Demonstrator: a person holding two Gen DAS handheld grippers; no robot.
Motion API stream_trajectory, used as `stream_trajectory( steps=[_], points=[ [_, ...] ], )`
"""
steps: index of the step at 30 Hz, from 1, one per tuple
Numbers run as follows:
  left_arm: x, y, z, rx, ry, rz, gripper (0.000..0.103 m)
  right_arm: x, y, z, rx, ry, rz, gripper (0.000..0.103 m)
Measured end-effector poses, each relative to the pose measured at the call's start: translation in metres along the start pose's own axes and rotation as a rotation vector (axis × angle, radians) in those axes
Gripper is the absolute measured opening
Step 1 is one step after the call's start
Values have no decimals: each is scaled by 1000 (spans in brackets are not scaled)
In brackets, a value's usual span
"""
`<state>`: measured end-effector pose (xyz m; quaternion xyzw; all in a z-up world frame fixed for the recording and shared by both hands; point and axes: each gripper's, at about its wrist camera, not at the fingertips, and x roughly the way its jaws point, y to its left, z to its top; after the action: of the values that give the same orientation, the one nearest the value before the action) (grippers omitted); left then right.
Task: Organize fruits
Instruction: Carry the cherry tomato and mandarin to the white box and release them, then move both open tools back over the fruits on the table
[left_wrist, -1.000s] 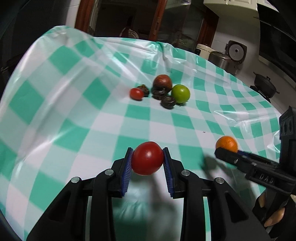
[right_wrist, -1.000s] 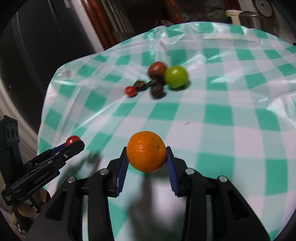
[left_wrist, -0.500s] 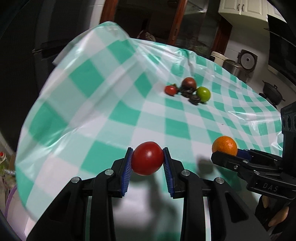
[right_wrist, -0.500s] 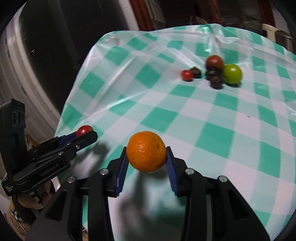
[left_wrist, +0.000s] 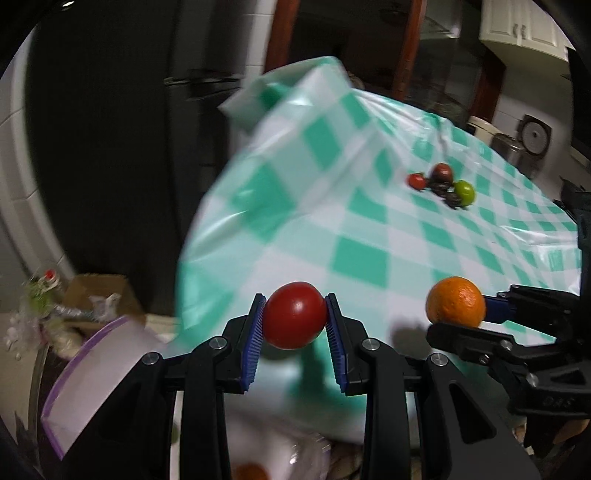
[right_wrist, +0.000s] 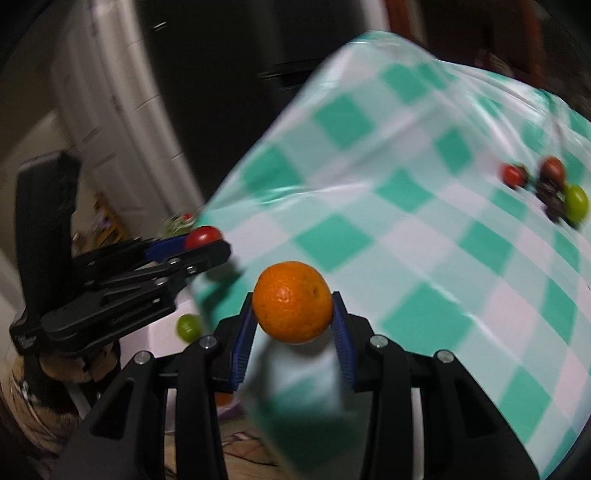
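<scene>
Left tool (left_wrist: 294, 320) grips red tomato (left_wrist: 294, 319), long axis crosswise; right tool (right_wrist: 291, 302) grips orange (right_wrist: 291, 301).

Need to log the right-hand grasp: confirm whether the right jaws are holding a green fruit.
No, the right gripper is clamped on an orange; the green fruit lies on the tablecloth.

Dim kitchen: green-checked tablecloth (left_wrist: 369, 236), white tiled wall (left_wrist: 14, 155), dark wooden doorframe (left_wrist: 277, 37), white cabinets (left_wrist: 524, 26) behind.
</scene>
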<state>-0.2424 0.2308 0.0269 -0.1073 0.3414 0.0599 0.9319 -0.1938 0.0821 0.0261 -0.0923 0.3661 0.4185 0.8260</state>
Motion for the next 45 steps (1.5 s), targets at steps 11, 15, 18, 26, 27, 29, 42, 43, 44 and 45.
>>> stream_trajectory(
  steps=[11, 15, 18, 26, 27, 29, 42, 43, 44, 45],
  points=[
    [-3, 103, -52, -79, 191, 151, 31, 77, 114, -28, -288, 225, 204, 40],
    [8, 124, -80, -75, 298, 205, 31, 126, 136, -47, -362, 354, 185, 40],
    [15, 132, -106, -84, 392, 214, 31, 161, 145, -55, -390, 438, 160, 40],
    [44, 141, -177, -248, 671, 166, 31, 241, 165, -68, -481, 666, 61, 40],
    [47, 142, -184, -278, 694, 163, 31, 254, 166, -72, -485, 715, 47, 40],
    [54, 142, -195, -324, 736, 156, 31, 267, 167, -77, -495, 761, 27, 40],
    [55, 136, -210, -345, 767, 238, 32, 288, 158, -79, -444, 831, -2, 41],
    [58, 137, -208, -348, 765, 241, 33, 287, 158, -78, -439, 826, 1, 47],
    [58, 137, -208, -355, 762, 241, 34, 286, 157, -76, -431, 816, 9, 50],
    [58, 137, -206, -358, 759, 240, 36, 282, 158, -73, -421, 801, 31, 54]
  ],
)
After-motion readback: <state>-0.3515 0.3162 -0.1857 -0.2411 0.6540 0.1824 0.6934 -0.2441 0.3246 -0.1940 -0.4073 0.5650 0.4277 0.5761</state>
